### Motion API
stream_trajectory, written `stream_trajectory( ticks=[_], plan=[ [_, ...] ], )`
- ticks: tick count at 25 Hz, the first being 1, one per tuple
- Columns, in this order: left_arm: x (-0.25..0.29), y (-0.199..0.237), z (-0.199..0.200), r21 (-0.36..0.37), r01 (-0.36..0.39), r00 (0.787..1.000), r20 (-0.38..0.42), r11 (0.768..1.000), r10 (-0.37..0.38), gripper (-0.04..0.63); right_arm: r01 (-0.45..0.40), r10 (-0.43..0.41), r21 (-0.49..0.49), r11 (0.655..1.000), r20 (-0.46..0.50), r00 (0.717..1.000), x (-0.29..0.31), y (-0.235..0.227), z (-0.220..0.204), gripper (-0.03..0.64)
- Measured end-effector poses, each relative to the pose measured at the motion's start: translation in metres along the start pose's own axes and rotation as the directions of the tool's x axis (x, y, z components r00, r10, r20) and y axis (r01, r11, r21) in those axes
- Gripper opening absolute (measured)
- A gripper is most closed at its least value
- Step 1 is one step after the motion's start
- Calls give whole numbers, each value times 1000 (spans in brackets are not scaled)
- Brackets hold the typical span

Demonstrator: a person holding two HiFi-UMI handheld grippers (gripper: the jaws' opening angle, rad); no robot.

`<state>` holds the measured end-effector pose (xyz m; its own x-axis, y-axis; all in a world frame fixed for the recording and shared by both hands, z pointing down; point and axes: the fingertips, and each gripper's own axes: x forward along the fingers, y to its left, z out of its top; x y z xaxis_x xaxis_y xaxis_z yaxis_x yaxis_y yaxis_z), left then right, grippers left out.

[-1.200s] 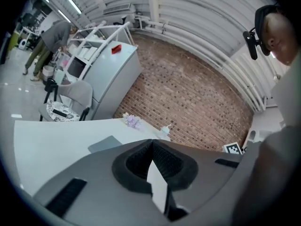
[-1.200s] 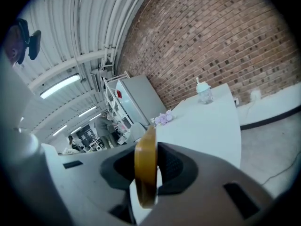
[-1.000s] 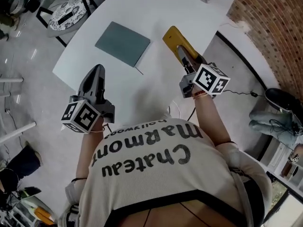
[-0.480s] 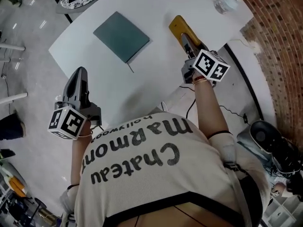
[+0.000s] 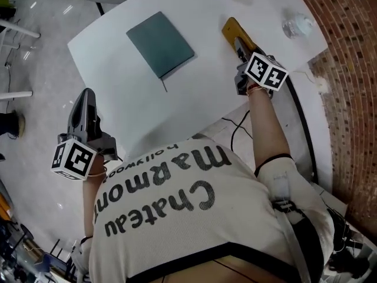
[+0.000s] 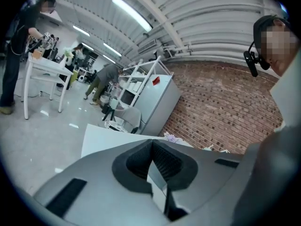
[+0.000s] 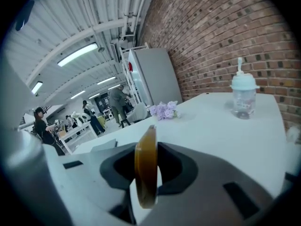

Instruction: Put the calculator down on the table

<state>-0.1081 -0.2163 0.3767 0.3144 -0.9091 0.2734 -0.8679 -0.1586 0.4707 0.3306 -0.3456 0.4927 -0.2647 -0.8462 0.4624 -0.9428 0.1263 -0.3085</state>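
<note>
Person: cream short-sleeved T-shirt (image 5: 177,217), dark lettering "Chateau Marmont hollywood". Left gripper (image 5: 86,96), right gripper (image 5: 238,45): grey bodies, white cubes bearing black square markers.

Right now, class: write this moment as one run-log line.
right gripper: shut on calculator | calculator: held over table | left gripper: shut, empty

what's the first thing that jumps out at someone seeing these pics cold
The yellow calculator stands out, clamped on edge in the right gripper over the right part of the white table. A teal notebook lies flat near the table's middle. The left gripper, fingers together and empty, hangs beyond the table's near left edge.
</note>
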Motion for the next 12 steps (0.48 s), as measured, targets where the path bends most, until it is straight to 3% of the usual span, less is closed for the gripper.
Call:
stream_trajectory(
  ticks=[12],
  plan=[
    [-8, 15, 0, -20, -62, 998, 21, 998, 63, 0, -43, 40, -61, 997, -46, 998, 46, -3, 1, 91]
  ],
)
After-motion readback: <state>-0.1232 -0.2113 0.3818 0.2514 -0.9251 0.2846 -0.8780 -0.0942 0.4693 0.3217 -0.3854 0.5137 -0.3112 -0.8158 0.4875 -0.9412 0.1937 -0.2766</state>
